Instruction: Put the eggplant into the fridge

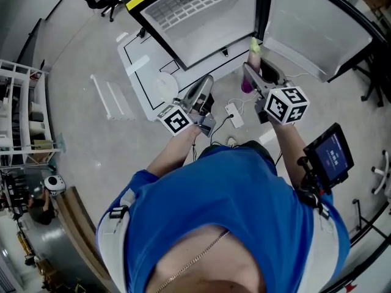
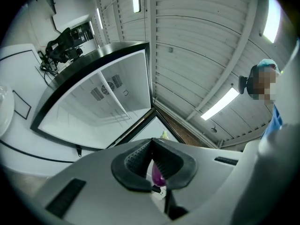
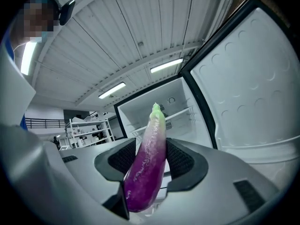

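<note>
The eggplant point(image 3: 149, 168), purple with a pale green tip, stands upright between the pads of my right gripper point(image 3: 152, 156), which is shut on it. In the head view the eggplant point(image 1: 251, 63) points at the open fridge point(image 1: 201, 11), just short of its lower front edge. The fridge interior point(image 3: 161, 111) is white with a wire shelf, and its door point(image 3: 248, 93) is swung open to the right. My left gripper point(image 1: 200, 96) hangs lower left of the fridge opening. Its pads point(image 2: 136, 158) meet at the tips with nothing held, and the eggplant point(image 2: 157, 175) shows beyond them.
A white power strip point(image 1: 234, 115) with cables lies on the floor between the grippers. A flat white panel point(image 1: 146, 72) lies left of the fridge. A screen on a stand point(image 1: 332, 154) is at the right, a shelf rack point(image 1: 21, 108) at the left, and a chair point(image 1: 374, 72) at the far right.
</note>
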Available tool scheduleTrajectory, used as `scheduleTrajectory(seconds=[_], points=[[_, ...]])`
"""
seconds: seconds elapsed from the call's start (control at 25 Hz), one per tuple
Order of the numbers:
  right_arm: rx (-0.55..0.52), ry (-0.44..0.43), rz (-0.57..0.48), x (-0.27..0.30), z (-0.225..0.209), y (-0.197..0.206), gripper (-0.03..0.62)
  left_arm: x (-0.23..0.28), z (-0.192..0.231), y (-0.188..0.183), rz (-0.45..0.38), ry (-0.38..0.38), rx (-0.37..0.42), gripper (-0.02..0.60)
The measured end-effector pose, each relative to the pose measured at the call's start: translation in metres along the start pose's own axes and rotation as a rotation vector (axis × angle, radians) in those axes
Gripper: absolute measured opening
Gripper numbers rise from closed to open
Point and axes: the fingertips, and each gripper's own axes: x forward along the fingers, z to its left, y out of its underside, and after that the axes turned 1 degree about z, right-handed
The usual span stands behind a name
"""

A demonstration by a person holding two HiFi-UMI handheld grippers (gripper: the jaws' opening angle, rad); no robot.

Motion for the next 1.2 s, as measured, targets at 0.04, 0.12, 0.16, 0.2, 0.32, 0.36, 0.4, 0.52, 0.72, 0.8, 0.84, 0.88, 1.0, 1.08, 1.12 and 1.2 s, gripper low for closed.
scheduleTrajectory(seconds=[0.04, 0.12, 0.16, 0.2, 0.32, 0.36, 0.4, 0.52, 0.72, 0.8, 0.84, 0.88, 1.0, 1.08, 1.12, 1.2], points=[[0.000, -0.009, 0.008, 0.014, 0.002, -0.001, 0.209, -0.002, 0.007, -0.009, -0.010, -0.010, 0.000, 0.008], [-0.001, -0.030, 0.025, 0.034, 0.005, -0.001, 0.209, -0.006, 0.017, -0.021, -0.028, -0.031, 0.000, 0.008], [0.000, -0.040, 0.033, 0.042, 0.006, 0.000, 0.209, -0.008, 0.021, -0.025, -0.036, -0.041, 0.002, 0.008], [0.000, -0.051, 0.039, 0.048, 0.005, 0.000, 0.209, -0.008, 0.023, -0.028, -0.044, -0.052, 0.004, 0.008], [-0.002, -0.082, 0.047, 0.056, 0.002, -0.005, 0.209, -0.006, 0.023, -0.031, -0.067, -0.076, 0.011, 0.008], [-0.004, -0.094, 0.048, 0.057, 0.000, -0.008, 0.209, -0.004, 0.022, -0.030, -0.075, -0.084, 0.015, 0.008], [-0.007, -0.109, 0.050, 0.058, -0.001, -0.011, 0.209, -0.002, 0.020, -0.030, -0.086, -0.093, 0.021, 0.008], [-0.014, -0.163, 0.066, 0.078, -0.004, -0.015, 0.209, 0.004, 0.030, -0.040, -0.127, -0.128, 0.035, 0.008], [-0.024, -0.225, 0.085, 0.125, -0.015, -0.025, 0.209, 0.020, 0.055, -0.063, -0.170, -0.165, 0.052, 0.008], [-0.031, -0.244, 0.086, 0.133, -0.019, -0.030, 0.209, 0.025, 0.058, -0.066, -0.188, -0.175, 0.058, 0.008], [-0.035, -0.253, 0.089, 0.136, -0.020, -0.031, 0.209, 0.027, 0.059, -0.067, -0.196, -0.181, 0.061, 0.008], [-0.039, -0.263, 0.094, 0.139, -0.021, -0.032, 0.209, 0.028, 0.060, -0.068, -0.204, -0.187, 0.063, 0.008], [-0.044, -0.282, 0.114, 0.150, -0.028, -0.030, 0.209, 0.032, 0.065, -0.069, -0.226, -0.208, 0.069, 0.008], [-0.038, -0.284, 0.131, 0.159, -0.036, -0.024, 0.209, 0.035, 0.071, -0.070, -0.236, -0.220, 0.071, 0.008], [-0.035, -0.285, 0.141, 0.164, -0.041, -0.019, 0.209, 0.036, 0.075, -0.071, -0.240, -0.226, 0.072, 0.008], [-0.031, -0.288, 0.162, 0.174, -0.048, -0.011, 0.209, 0.037, 0.082, -0.071, -0.247, -0.243, 0.071, 0.008]])
